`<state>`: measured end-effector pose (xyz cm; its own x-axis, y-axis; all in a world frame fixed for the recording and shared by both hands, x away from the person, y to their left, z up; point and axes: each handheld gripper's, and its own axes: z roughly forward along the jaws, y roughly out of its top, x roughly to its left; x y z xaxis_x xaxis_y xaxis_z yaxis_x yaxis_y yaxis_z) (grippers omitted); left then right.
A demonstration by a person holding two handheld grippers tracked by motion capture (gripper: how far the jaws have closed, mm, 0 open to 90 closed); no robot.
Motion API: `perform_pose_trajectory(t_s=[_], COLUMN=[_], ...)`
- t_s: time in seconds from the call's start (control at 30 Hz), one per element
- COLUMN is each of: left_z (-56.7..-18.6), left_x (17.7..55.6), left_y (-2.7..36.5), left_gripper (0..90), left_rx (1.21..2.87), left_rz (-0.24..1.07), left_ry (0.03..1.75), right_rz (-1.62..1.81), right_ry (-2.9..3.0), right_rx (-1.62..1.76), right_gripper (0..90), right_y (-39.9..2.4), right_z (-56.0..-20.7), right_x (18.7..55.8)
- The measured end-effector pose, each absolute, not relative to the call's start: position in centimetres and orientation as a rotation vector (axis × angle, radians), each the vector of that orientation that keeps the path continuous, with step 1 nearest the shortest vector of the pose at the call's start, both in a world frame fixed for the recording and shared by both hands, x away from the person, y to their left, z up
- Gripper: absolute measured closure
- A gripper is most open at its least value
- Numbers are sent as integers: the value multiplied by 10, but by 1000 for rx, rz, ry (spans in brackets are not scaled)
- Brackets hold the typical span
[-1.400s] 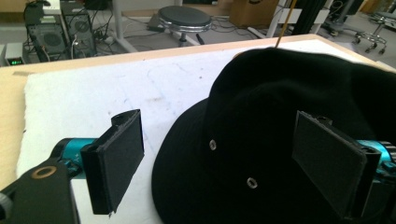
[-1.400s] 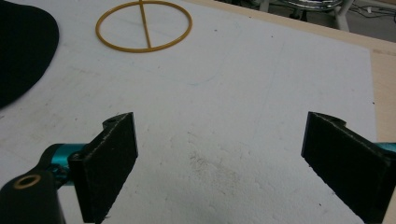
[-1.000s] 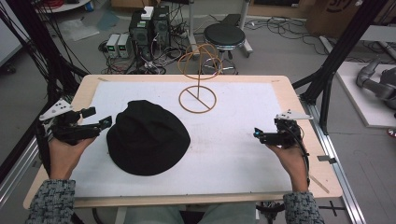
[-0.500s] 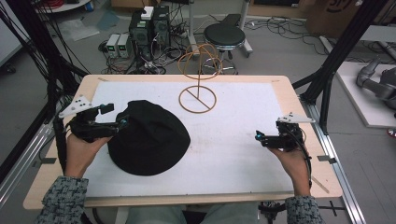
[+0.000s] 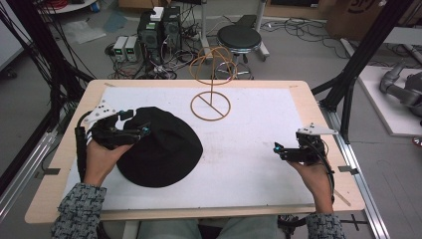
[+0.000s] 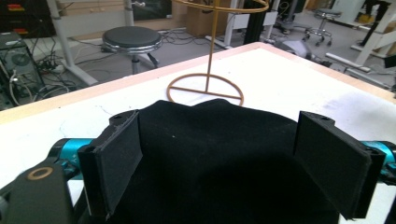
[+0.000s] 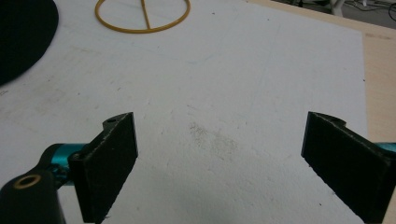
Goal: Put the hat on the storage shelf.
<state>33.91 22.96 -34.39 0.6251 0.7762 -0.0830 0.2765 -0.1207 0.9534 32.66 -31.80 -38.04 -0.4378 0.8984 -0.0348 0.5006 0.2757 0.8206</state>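
The left tongs (image 6: 219,163) are spread wide around the near edge of the black hat (image 5: 161,144), which lies flat on the bench (image 5: 249,174); nothing is pinched yet. I judge the lifting and hanging are all left to do. The right tongs (image 5: 276,148) rest spread and empty, well apart. Farther back stands the wire hat stand (image 5: 211,99), with nothing between.
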Motion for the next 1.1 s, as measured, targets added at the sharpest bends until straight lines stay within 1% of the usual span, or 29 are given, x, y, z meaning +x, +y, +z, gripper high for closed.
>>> perform_pose_trajectory(t_s=[0.17,0.4,0.47,0.67,0.73,0.83,1.1], left_z=[-347,-354,-355,-358,-359,-360,-364], left_x=[342,345,345,346,346,347,349], left_y=[220,219,218,219,219,221,222], left_gripper=[154,165,211,311,321,391,540], left_rx=[1718,1727,1728,1740,1734,1733,1750], left_rz=[585,584,578,577,568,549,549], left_ry=[884,896,901,899,901,910,904], right_rz=[1038,1031,1030,1032,1031,1030,1029], right_ry=[2052,2070,2069,2069,2066,2071,2072], right_rx=[1254,1253,1250,1247,1249,1248,1252], right_gripper=[103,103,103,103,104,103,104], right_y=[-319,-317,-316,-315,-316,-316,-316], right_z=[-382,-384,-384,-384,-384,-384,-385], right_x=[325,326,326,327,327,326,326])
